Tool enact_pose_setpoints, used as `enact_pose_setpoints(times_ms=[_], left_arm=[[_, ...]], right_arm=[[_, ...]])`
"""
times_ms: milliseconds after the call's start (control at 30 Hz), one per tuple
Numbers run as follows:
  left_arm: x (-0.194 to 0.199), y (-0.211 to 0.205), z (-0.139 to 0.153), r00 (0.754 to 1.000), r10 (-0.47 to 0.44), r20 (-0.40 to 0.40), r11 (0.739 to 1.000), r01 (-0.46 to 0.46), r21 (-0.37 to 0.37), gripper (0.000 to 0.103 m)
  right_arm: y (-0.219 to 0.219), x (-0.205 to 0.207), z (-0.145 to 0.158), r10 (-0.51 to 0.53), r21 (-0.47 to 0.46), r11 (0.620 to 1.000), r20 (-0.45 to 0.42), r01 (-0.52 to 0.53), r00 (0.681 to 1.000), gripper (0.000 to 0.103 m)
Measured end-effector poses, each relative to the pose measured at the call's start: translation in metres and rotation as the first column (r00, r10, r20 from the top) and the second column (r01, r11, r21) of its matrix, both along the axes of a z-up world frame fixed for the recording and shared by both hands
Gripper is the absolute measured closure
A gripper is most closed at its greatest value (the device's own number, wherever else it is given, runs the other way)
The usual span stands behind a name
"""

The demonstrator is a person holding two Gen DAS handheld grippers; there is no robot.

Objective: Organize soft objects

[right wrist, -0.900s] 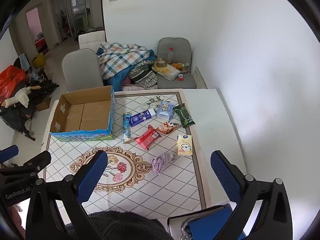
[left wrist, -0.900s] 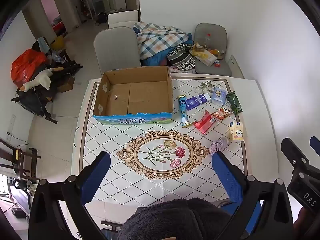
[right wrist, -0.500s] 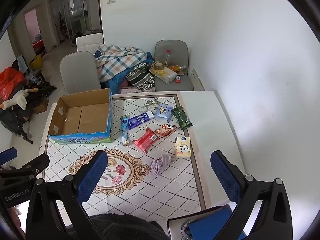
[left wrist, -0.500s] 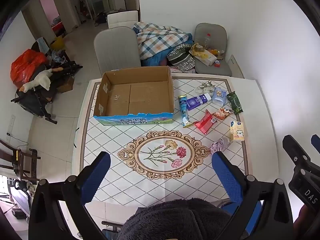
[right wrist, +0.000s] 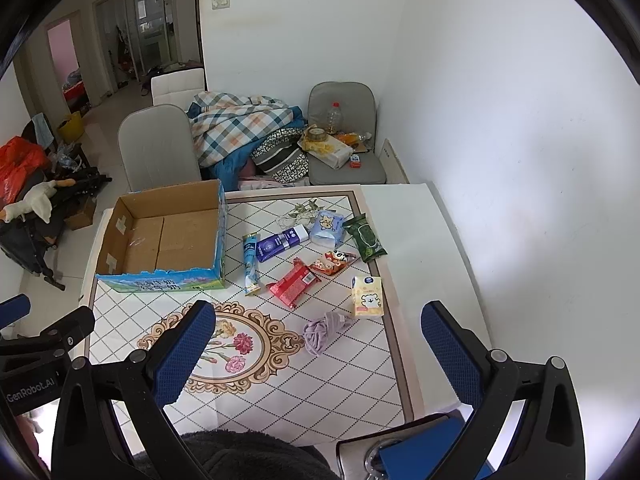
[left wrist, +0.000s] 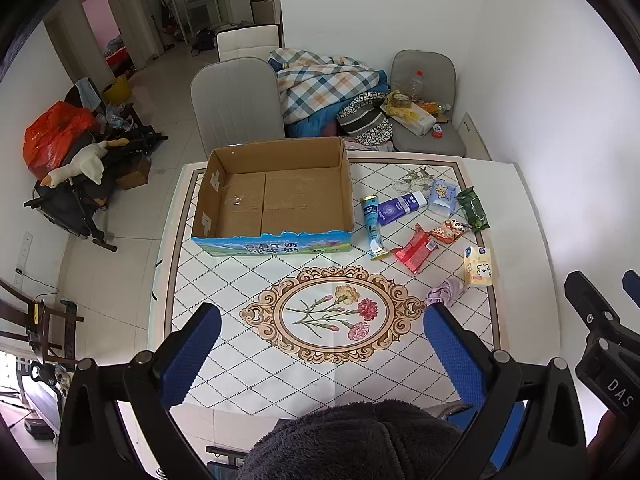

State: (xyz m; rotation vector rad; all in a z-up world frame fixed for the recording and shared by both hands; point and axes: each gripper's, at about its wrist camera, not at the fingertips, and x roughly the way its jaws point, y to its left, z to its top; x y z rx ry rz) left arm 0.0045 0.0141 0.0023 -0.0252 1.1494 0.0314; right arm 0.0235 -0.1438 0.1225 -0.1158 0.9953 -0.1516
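An empty cardboard box (left wrist: 276, 196) (right wrist: 168, 236) stands at the table's far left. To its right lie several soft packs: a blue tube (left wrist: 372, 224) (right wrist: 250, 260), a purple pack (left wrist: 400, 206), a light blue tissue pack (right wrist: 328, 226), a green wipes pack (right wrist: 364, 238), a red packet (left wrist: 416, 246) (right wrist: 294, 282), a yellow tissue pack (left wrist: 478, 266) (right wrist: 367, 296) and a crumpled purple cloth (left wrist: 444, 292) (right wrist: 326, 328). My left gripper (left wrist: 322, 344) and right gripper (right wrist: 318, 344) are both open and empty, held high above the table's near edge.
The table (left wrist: 224, 320) has a patterned cloth with a flower medallion (left wrist: 334, 312). Grey chairs (left wrist: 236, 100) stand behind it, one piled with blankets and clutter (left wrist: 332, 84). A white wall runs along the right. A dark fleece sleeve (left wrist: 352, 440) fills the bottom.
Both grippers have drifted slightly, so the table and its objects shift a little in both views. Nothing on the table has moved and both stay open.
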Motion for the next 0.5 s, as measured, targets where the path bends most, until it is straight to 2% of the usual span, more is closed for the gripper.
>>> enact_pose_setpoints(times_ms=[500], left_arm=[[-0.0004,-0.0012,-0.0012,1.0,0.003,0.002,1.0,-0.003,-0.002,0.0]], right_arm=[[-0.0018,-0.003,0.0048,-0.007,0.001,1.0,0.01,0.007,1.0,0.0]])
